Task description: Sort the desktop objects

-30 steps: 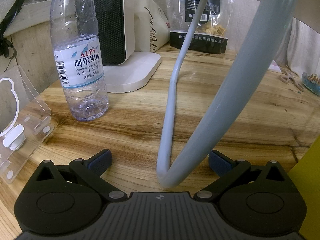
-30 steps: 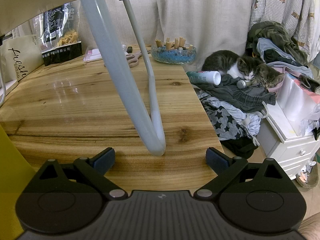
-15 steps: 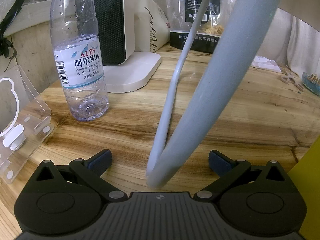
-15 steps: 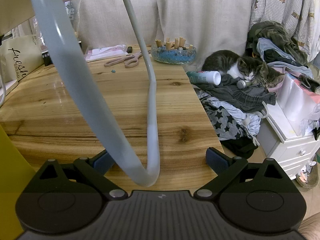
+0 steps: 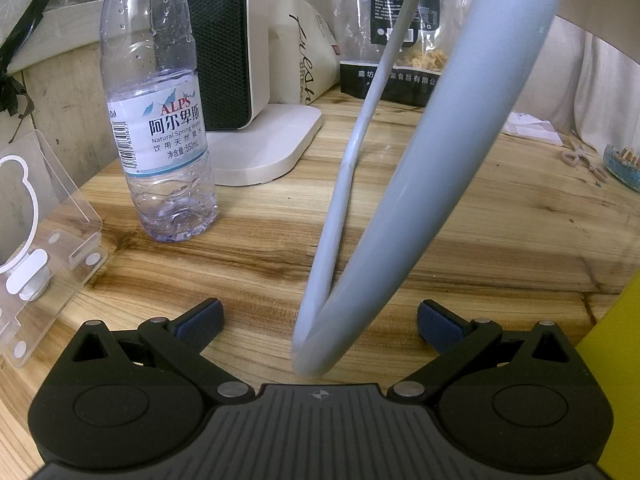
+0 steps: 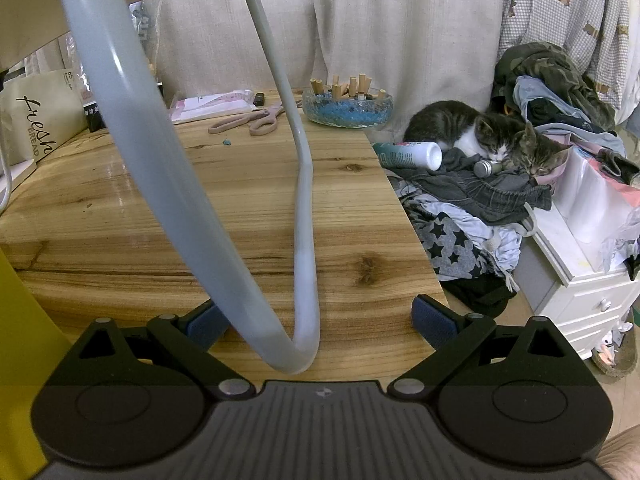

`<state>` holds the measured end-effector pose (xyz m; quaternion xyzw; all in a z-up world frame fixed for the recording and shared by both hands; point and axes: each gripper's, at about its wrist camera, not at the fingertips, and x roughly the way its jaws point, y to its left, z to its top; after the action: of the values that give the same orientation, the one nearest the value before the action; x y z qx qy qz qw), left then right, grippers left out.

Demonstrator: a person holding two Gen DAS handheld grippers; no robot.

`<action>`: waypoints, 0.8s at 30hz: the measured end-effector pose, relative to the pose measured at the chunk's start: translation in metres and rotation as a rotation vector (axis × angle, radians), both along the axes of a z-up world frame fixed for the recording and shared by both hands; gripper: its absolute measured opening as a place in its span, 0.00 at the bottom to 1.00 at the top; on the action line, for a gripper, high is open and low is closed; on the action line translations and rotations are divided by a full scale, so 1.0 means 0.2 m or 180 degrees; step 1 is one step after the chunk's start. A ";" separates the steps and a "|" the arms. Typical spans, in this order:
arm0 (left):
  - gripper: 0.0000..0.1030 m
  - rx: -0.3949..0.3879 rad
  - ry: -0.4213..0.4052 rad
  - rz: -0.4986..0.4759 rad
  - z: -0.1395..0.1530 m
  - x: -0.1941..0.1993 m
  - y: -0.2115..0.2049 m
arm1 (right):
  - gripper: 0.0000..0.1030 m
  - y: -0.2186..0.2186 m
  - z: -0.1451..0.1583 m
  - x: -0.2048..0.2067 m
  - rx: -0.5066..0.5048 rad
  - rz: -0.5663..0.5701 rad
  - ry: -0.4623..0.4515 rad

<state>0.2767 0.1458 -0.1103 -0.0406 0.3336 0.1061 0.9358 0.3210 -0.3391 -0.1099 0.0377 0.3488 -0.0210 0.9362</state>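
A: Two hand-held grippers, both spread wide, nothing held. Left hand-held gripper (image 5: 320, 320) and right hand-held gripper (image 6: 320, 320) each straddle the bottom bend of a pale looped tube (image 5: 420, 184), w/o touching it as far as I can tell.

B: Which item's nearest to sort?

A: Water bottle (image 5: 160, 120), I'd judge. Stands upright near the counter's (image 5: 480, 240) left edge, fwd and left of the left gripper, long axis vertical. Left hand is the nearer one; bottle isn't in the right view at all.

B: Labels?

A: Bottle reads "ALPS", "Natural Spring Water", "550mL" plus Chinese text. Paper bag (image 5: 308, 52) at the back says "fresh BREAD". Snack bag (image 5: 404, 40) has Chinese print, too small to read fully.

B: Right side?

A: Scissors (image 6: 252, 120) and an ashtray (image 6: 346, 108) at the far edge, well apart from the gripper.
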 end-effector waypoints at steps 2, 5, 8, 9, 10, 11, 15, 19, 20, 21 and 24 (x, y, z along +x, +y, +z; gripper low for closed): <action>1.00 0.0000 0.0000 0.0000 0.00 0.00 0.00 | 1.00 0.00 0.00 0.00 0.0000 0.0000 -0.0001; 1.00 0.0000 -0.0001 -0.0001 0.00 0.00 0.00 | 1.00 0.00 0.00 0.00 0.0000 0.0000 -0.0001; 1.00 -0.0001 -0.0002 -0.0002 0.00 0.00 0.00 | 1.00 0.00 0.00 0.00 0.0000 0.0000 -0.0001; 1.00 -0.0001 -0.0003 -0.0003 0.00 0.00 0.00 | 1.00 0.00 0.00 0.00 0.0000 0.0000 -0.0001; 1.00 -0.0001 -0.0003 -0.0003 0.00 0.00 0.00 | 1.00 0.00 0.00 0.00 0.0000 0.0000 -0.0001; 1.00 0.0000 -0.0003 -0.0003 0.00 0.00 0.00 | 1.00 0.00 0.00 0.00 0.0000 0.0000 -0.0001; 1.00 -0.0001 -0.0004 -0.0003 0.00 0.00 0.00 | 1.00 0.00 0.00 0.00 0.0000 0.0000 -0.0001; 1.00 -0.0001 -0.0005 -0.0004 0.00 0.00 0.00 | 1.00 -0.01 0.00 0.00 0.0000 0.0000 -0.0001; 1.00 -0.0002 -0.0005 -0.0004 0.00 0.00 0.00 | 1.00 -0.01 0.00 0.00 0.0000 0.0000 -0.0001; 1.00 -0.0002 -0.0006 -0.0005 -0.01 0.00 0.00 | 1.00 -0.01 0.00 0.00 0.0000 0.0000 0.0000; 1.00 -0.0002 -0.0007 -0.0006 -0.01 0.00 0.00 | 1.00 -0.01 0.00 0.00 0.0000 0.0000 -0.0001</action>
<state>0.2766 0.1457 -0.1114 -0.0408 0.3327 0.1051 0.9363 0.3217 -0.3405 -0.1108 0.0377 0.3487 -0.0210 0.9362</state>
